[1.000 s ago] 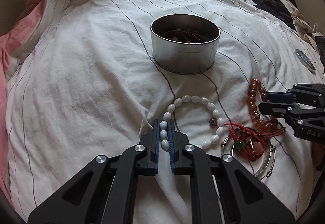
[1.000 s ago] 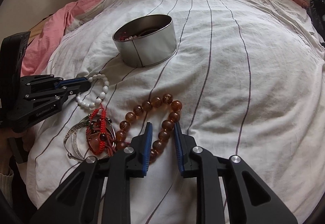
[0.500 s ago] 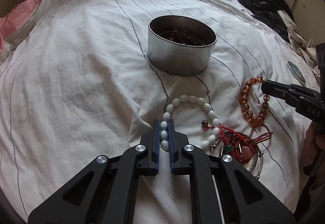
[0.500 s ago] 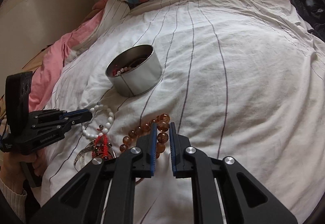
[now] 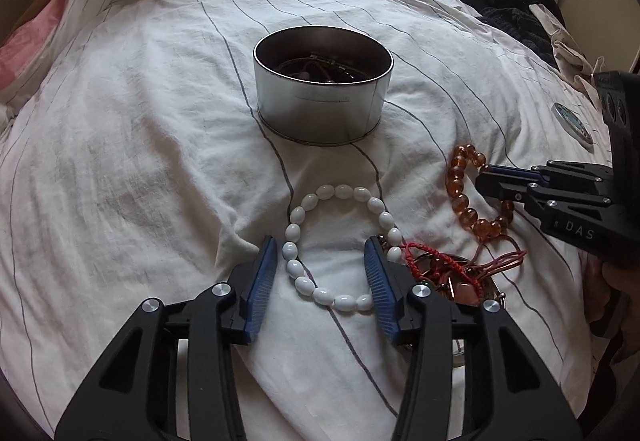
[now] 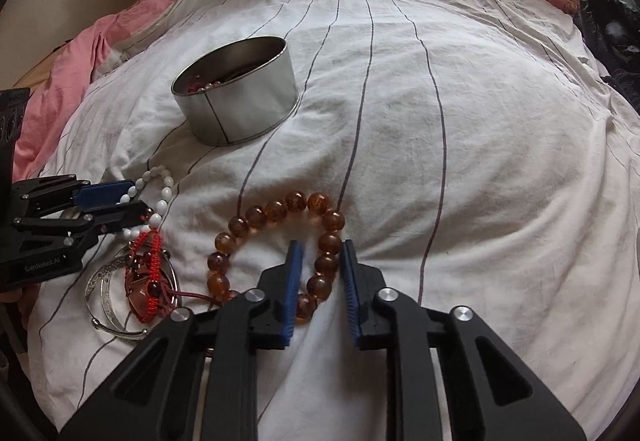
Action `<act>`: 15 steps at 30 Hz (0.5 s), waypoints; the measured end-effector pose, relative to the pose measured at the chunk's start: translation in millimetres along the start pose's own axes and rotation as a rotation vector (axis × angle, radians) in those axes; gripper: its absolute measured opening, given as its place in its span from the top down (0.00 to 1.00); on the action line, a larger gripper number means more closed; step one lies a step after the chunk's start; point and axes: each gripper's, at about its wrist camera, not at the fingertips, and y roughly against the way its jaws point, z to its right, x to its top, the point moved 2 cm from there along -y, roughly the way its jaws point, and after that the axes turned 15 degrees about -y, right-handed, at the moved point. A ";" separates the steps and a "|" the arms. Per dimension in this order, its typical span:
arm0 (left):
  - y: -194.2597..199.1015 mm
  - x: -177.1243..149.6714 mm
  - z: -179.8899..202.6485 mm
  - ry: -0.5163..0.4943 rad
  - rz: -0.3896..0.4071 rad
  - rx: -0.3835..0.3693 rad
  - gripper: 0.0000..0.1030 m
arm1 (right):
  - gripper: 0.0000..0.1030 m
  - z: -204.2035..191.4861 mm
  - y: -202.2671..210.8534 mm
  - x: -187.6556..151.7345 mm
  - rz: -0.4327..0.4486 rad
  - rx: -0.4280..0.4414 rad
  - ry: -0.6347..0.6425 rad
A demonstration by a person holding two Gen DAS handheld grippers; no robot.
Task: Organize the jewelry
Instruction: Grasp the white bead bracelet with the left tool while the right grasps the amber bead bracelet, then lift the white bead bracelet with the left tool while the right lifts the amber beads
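A round silver tin (image 5: 323,97) with some jewelry inside stands on the white striped bedsheet; it also shows in the right wrist view (image 6: 240,101). A white bead bracelet (image 5: 340,245) lies flat between the wide-open jaws of my left gripper (image 5: 322,265). An amber bead bracelet (image 6: 276,253) lies on the sheet. My right gripper (image 6: 320,265) is open with its jaws astride the bracelet's right side, not closed on it. A red cord bracelet (image 6: 148,281) and a silver bangle (image 6: 108,301) lie beside them.
Pink bedding (image 6: 68,81) lies at the left, dark clothes (image 5: 500,1) at the far right. A small round blue-rimmed object (image 5: 572,125) rests on the sheet to the right of the tin.
My left gripper was shut on the white bracelet; it has opened and the bracelet lies loose. My right gripper, almost closed half a second ago, has opened around the amber beads.
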 end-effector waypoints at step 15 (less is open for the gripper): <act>1.3 -0.2 1.0 -0.008 -0.001 0.008 0.52 | 0.69 -1.4 -4.3 0.2 -0.034 0.065 -0.030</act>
